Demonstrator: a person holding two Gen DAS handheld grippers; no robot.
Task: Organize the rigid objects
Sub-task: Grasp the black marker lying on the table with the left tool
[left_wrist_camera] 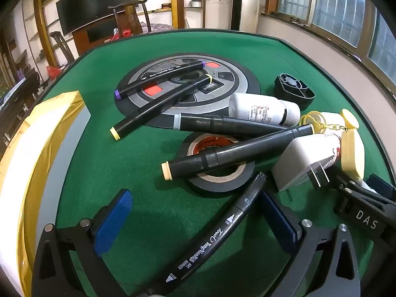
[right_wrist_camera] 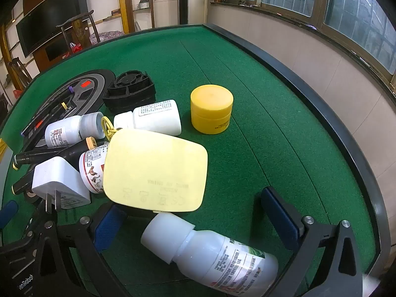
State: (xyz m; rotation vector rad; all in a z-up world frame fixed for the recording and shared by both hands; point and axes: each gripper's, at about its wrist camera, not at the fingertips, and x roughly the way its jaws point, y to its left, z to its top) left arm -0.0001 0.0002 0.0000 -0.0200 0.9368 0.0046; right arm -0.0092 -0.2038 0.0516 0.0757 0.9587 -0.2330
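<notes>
Black markers (left_wrist_camera: 237,153) and white bottles (right_wrist_camera: 212,257) clutter green felt (right_wrist_camera: 247,74) — both claws, left (left_wrist_camera: 195,212) and right (right_wrist_camera: 195,225), gape empty.

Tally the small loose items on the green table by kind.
Markers: 5
White bottles: 4
Yellow jar: 1
Yellow case: 1
White charger: 1
Tape roll: 1
Black fan: 1
Total: 14
</notes>
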